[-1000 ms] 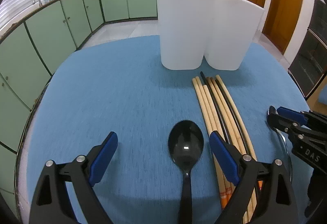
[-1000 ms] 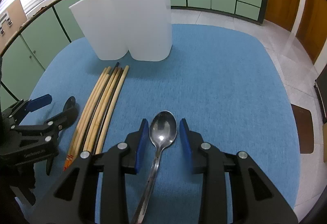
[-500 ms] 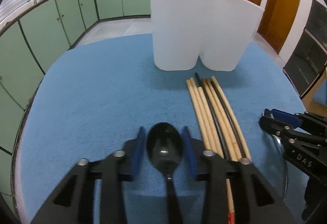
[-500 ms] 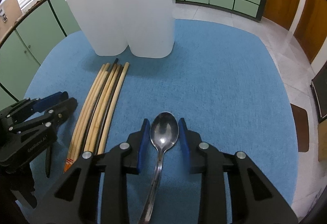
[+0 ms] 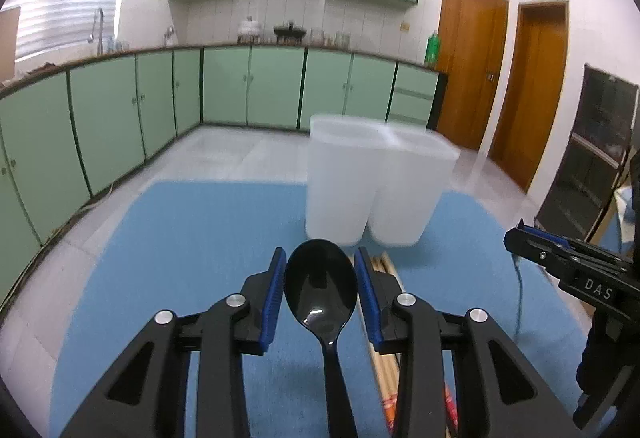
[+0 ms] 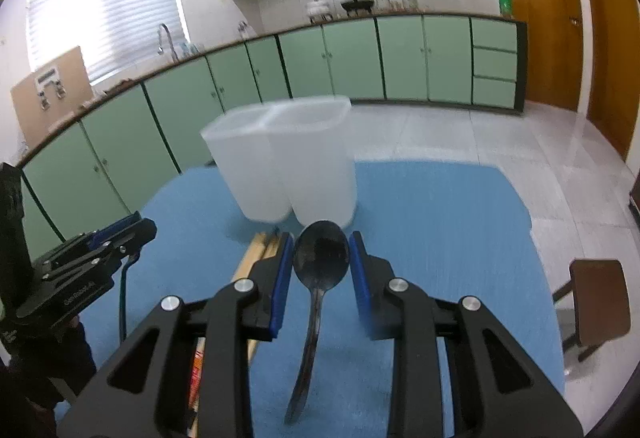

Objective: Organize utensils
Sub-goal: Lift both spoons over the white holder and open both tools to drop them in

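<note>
My left gripper (image 5: 320,280) is shut on a black plastic spoon (image 5: 320,286) and holds it lifted above the blue table (image 5: 192,238). My right gripper (image 6: 322,266) is shut on a metal spoon (image 6: 320,258), also lifted. A white two-compartment holder (image 5: 372,190) stands at the far side of the table; it also shows in the right wrist view (image 6: 288,162). A bundle of chopsticks (image 5: 384,366) lies on the table under the grippers and shows in the right wrist view (image 6: 256,254). Each gripper appears in the other's view: the right one (image 5: 576,270), the left one (image 6: 92,254).
The table's edges drop to a tiled floor (image 6: 520,142). A brown stool (image 6: 596,290) stands at the right of the table. Green cabinets (image 5: 120,118) line the far walls.
Both grippers have closed on their spoons and lifted them off the table, tilting up so the kitchen walls come into view. The holder now sits lower in both views.
</note>
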Demonstrator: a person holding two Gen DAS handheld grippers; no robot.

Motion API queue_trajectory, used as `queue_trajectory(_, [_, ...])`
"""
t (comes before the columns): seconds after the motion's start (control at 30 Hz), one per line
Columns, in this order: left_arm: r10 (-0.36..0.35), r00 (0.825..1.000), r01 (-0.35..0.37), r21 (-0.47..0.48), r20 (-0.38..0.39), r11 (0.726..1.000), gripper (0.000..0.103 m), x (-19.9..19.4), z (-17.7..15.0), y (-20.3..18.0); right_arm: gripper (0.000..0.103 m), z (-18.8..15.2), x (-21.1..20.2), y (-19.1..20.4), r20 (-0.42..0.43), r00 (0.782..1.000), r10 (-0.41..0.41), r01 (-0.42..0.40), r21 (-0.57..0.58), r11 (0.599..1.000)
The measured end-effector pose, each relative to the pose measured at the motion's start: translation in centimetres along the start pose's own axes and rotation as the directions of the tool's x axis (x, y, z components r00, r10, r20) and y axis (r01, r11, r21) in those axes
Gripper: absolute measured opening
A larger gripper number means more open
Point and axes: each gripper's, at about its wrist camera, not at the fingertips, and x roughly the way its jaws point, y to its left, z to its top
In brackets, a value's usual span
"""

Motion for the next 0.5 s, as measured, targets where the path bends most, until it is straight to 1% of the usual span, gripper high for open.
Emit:
queue_trajectory(0.1, [-0.010,0.999,0.010,-0.001,0.053,1.000,0.034,-0.4,1.4,-0.4,0.027,1.5,-0.9,-0.7,0.051,0.998,0.032,-0.033,0.014,0.999])
queue_trajectory(0.13, [-0.015,0.998,0.015,-0.001,0.069,1.000,0.034,-0.4,2.4,-0.4,0.027,2.0,-1.2,-0.9,0.067,0.997,0.042,-0.044,0.022,0.999])
queue_trajectory(0.17, [-0.019,0.996,0.019,0.001,0.087,1.000,0.034,-0.6,2.4,-0.5,0.027,2.9,-1.4,-1.1,0.087,0.995,0.056,-0.059,0.030,0.998])
queue_trajectory(0.23, [-0.028,0.992,0.028,0.000,0.122,1.000,0.034,-0.4,4.1,-0.7,0.027,4.2,-1.9,-1.2,0.117,0.991,0.071,-0.075,0.037,0.996])
queue_trajectory(0.37, [-0.026,0.977,0.028,-0.005,0.213,1.000,0.034,0.4,8.3,-1.0,0.027,8.6,-2.9,-1.1,0.189,0.978,0.088,-0.094,0.023,0.995])
queue_trajectory(0.4, [-0.031,0.969,0.034,-0.011,0.244,0.999,0.034,1.0,10.0,-1.1,0.027,9.5,-3.0,-1.2,0.202,0.975,0.092,-0.098,0.019,0.995])
queue_trajectory(0.5, [-0.022,0.955,0.031,-0.026,0.294,0.999,0.034,2.7,13.2,-1.1,0.027,12.6,-2.9,-1.6,0.240,0.966,0.090,-0.097,0.016,0.995])
